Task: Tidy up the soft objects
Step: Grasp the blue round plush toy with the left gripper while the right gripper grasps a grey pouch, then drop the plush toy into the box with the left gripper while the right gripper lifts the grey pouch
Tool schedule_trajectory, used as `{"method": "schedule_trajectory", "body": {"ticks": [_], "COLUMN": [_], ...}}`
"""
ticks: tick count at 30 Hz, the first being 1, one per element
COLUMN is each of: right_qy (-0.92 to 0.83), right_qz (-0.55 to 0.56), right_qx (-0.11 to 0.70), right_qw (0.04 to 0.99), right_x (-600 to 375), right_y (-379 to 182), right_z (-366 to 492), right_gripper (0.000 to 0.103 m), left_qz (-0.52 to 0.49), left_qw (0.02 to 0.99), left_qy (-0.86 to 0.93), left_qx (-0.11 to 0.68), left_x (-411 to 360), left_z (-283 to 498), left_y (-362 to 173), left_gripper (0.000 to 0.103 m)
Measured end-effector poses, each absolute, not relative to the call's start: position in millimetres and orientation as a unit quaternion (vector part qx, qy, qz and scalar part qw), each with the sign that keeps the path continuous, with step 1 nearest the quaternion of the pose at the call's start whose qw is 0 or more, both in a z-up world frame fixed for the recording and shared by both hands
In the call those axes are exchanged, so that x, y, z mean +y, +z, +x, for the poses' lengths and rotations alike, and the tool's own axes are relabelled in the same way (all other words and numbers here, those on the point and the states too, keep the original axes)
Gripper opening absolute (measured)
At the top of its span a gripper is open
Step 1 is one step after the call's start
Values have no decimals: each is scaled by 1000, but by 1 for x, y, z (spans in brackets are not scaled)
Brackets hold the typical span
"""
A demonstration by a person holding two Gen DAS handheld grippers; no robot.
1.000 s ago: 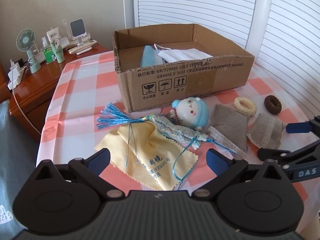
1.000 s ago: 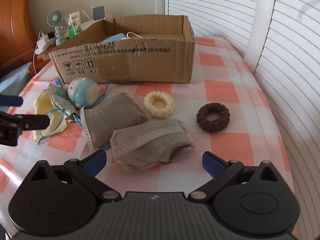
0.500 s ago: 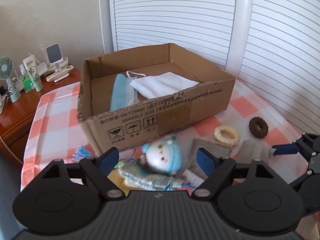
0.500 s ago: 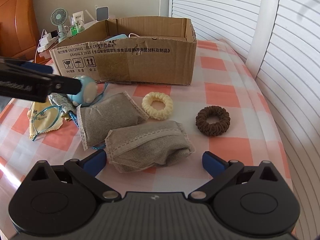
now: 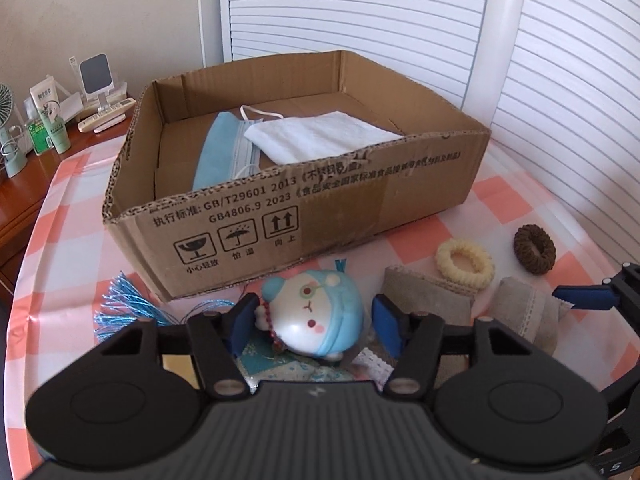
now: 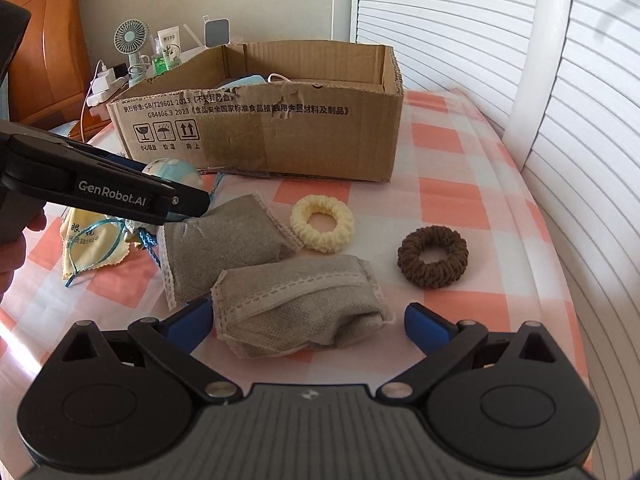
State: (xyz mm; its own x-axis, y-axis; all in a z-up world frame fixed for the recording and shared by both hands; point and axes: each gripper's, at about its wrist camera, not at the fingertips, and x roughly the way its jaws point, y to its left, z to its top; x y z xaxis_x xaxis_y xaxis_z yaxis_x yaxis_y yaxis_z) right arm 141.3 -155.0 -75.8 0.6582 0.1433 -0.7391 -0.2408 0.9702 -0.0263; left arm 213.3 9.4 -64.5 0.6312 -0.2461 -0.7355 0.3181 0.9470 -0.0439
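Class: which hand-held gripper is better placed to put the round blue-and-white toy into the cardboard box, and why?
Left. The left hand-held gripper already brackets the toy just before the cardboard box; the right hand-held gripper straddles a grey pouch.

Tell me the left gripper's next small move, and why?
Probably close the left gripper on the blue plush toy: its open fingers flank the toy, which lies on the table before the cardboard box, apparently not yet pinched.
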Motion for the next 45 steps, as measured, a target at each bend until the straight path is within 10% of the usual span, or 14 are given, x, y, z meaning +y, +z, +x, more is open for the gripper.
{"method": "schedule_trajectory", "body": {"ticks": [20,45], "right_qy": [93,105], "right_qz": [-88,-76], "right_qx": [390,351], "right_qw": [912,928], "right_x": [-151,-166], "right_y": [-63,-7], "right_z": [140,127], "right_gripper": [57,56], "left_qz": [48,53], "left_qw": [903,914], "left_qy": [-168,-190], "left_qx": [393,355], "left_x": [12,26], "left_z": [211,204], "left_y": [-57,30], "left_gripper": [52,51]}}
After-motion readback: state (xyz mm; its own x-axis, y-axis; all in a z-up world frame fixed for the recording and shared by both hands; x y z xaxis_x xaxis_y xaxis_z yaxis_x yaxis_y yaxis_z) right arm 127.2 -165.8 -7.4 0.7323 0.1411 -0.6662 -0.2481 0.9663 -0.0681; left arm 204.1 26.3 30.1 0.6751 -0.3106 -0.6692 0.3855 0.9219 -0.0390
